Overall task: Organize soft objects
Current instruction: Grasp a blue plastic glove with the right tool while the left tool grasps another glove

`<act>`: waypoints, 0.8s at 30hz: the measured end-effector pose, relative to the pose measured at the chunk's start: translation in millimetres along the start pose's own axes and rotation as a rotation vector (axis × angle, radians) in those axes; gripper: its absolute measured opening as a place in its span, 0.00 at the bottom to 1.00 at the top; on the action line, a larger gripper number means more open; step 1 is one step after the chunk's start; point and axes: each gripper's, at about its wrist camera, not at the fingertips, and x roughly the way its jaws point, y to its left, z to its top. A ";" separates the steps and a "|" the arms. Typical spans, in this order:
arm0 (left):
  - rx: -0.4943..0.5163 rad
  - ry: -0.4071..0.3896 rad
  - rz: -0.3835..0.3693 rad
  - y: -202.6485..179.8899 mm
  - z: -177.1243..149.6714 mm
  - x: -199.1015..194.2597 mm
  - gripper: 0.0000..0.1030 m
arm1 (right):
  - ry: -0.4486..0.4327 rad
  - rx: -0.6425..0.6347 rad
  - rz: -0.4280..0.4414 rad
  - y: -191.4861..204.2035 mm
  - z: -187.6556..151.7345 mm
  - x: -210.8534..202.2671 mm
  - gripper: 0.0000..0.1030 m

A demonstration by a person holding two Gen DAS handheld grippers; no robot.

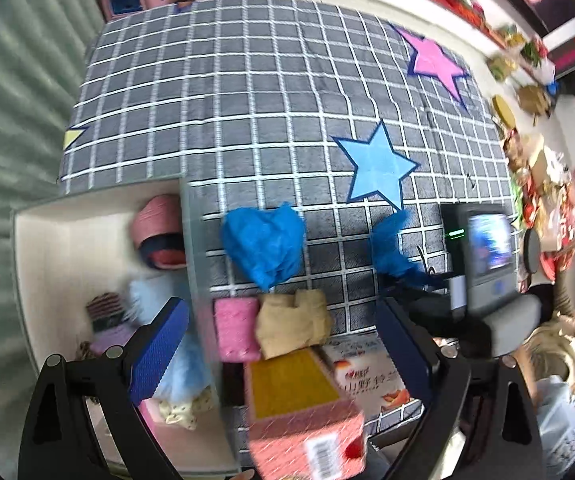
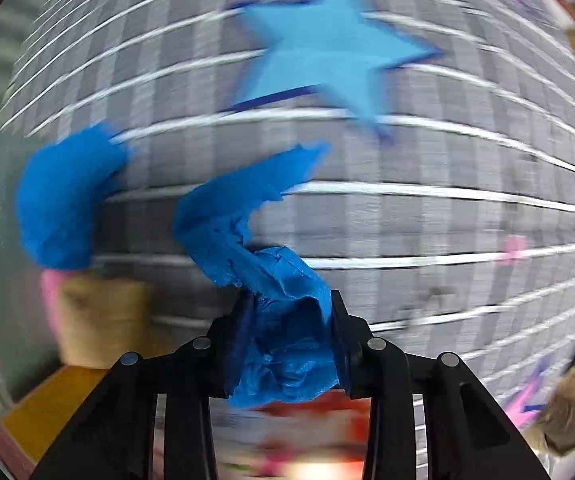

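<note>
place: home bedroom | cues: checked star bedspread (image 1: 247,100), cluttered shelf (image 1: 467,4)

On the checked mat (image 1: 247,100), a crumpled cloth (image 1: 265,244) is found at 12 o'clock of the folded towel (image 1: 293,326); the open box (image 1: 67,264) is placed at 9 o'clock.

Open blanket (image 1: 247,92) beyond blue cloth (image 1: 265,242)

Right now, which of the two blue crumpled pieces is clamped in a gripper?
The long twisted blue piece, pinched by the right gripper. The rounder blue piece lies free on the checked cloth beside it.
</note>
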 end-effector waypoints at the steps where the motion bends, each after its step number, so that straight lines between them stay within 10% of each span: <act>1: 0.012 0.027 0.010 -6.4 5.0 10.3 0.93 | -0.009 0.028 -0.021 -14.5 1.0 -1.8 0.37; 8: 0.026 0.167 0.077 -31.2 28.7 70.7 0.93 | 0.004 0.218 0.030 -105.7 -8.3 -8.9 0.54; 13: 0.039 0.209 0.184 -40.0 40.3 104.3 0.93 | -0.020 0.186 0.088 -107.5 -23.0 -13.0 0.57; 15: 0.036 0.237 0.222 -40.7 42.3 116.7 0.93 | -0.034 0.188 0.107 -106.2 -32.3 -13.5 0.76; 24: 0.023 0.342 0.316 -39.7 42.9 167.7 0.93 | -0.054 0.133 0.091 -101.1 -18.0 -4.7 0.75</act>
